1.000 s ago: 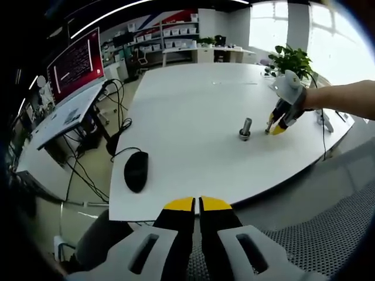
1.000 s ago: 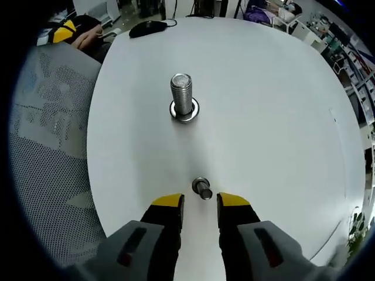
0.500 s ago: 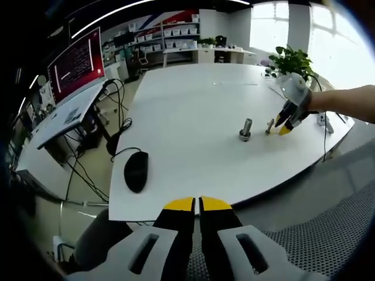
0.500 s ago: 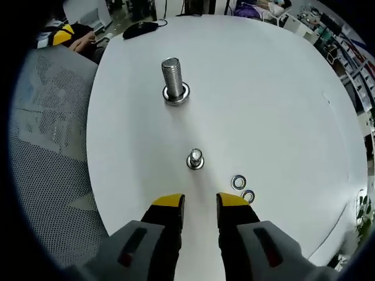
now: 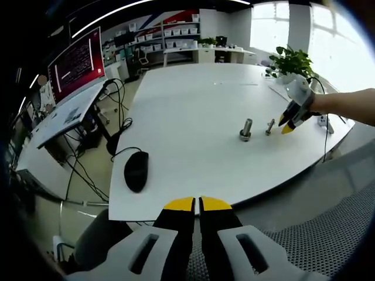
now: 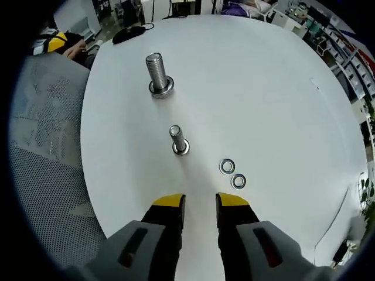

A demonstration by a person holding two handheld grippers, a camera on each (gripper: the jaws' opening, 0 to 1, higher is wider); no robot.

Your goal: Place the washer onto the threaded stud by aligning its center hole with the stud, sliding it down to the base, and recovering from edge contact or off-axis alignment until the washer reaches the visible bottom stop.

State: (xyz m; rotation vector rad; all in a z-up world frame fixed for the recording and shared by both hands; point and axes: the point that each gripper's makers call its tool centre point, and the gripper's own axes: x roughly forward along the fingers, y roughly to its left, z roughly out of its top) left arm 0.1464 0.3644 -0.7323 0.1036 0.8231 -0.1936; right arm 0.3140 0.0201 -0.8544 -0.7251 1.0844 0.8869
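Two small steel washers lie flat on the white table, just ahead and right of my right gripper, which is open and holds nothing. A thin threaded stud stands upright beyond the jaws. Farther off is a thick threaded stud with a ring at its base. From the left gripper view, the thick stud and thin stud stand mid-table, with the right gripper just right of them. My left gripper is shut, off the table's near edge.
A black mouse with its cable lies near the table's left front edge. A potted plant stands at the far right corner. A grey mesh chair sits beside the table edge. A screen and desks stand far left.
The right gripper has drawn back from the thin stud, bringing the two loose washers into its view. The left gripper has stayed still.
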